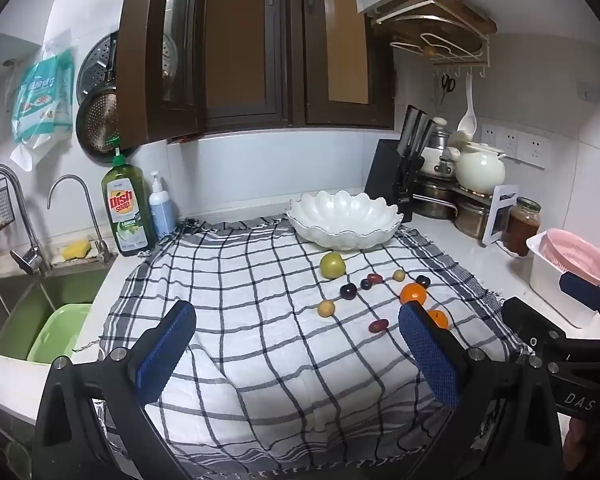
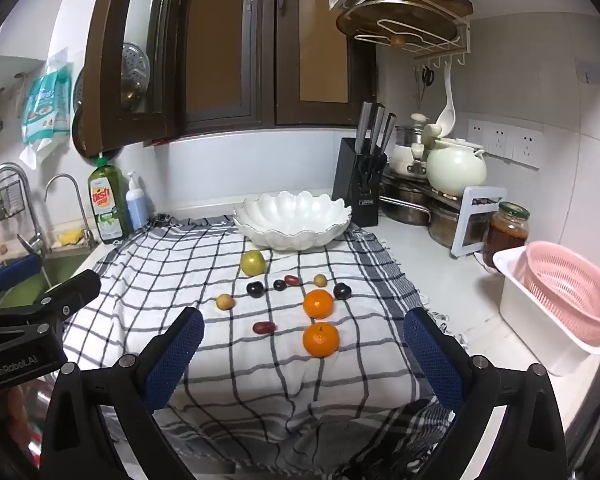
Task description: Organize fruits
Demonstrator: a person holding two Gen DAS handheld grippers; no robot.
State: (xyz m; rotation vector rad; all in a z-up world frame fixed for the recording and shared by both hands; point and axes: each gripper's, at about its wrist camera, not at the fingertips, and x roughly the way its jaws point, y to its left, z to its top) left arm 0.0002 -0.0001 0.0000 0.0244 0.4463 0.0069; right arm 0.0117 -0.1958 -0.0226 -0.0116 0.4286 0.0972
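Observation:
Fruit lies scattered on a checked cloth (image 2: 204, 256): a green apple (image 2: 253, 263), two oranges (image 2: 318, 303) (image 2: 321, 339), dark plums (image 2: 255, 289) (image 2: 341, 291), red dates (image 2: 264, 327) and small yellow fruits (image 2: 225, 301). A white scalloped bowl (image 2: 296, 216) stands empty behind them. My left gripper (image 1: 296, 320) hovers open over the cloth's near part, the apple (image 1: 332, 265) and an orange (image 1: 413, 293) ahead of it. My right gripper (image 2: 304, 330) is open too, nothing between its fingers, with the near orange just ahead. Each gripper shows at the edge of the other's view.
A sink (image 1: 28, 304) with a green basin and taps lies left, dish soap (image 1: 125, 208) beside it. A knife block (image 2: 360, 184), pots, a white kettle (image 2: 456, 170), a jar (image 2: 506, 230) and a pink colander (image 2: 568, 292) in a white tub line the right.

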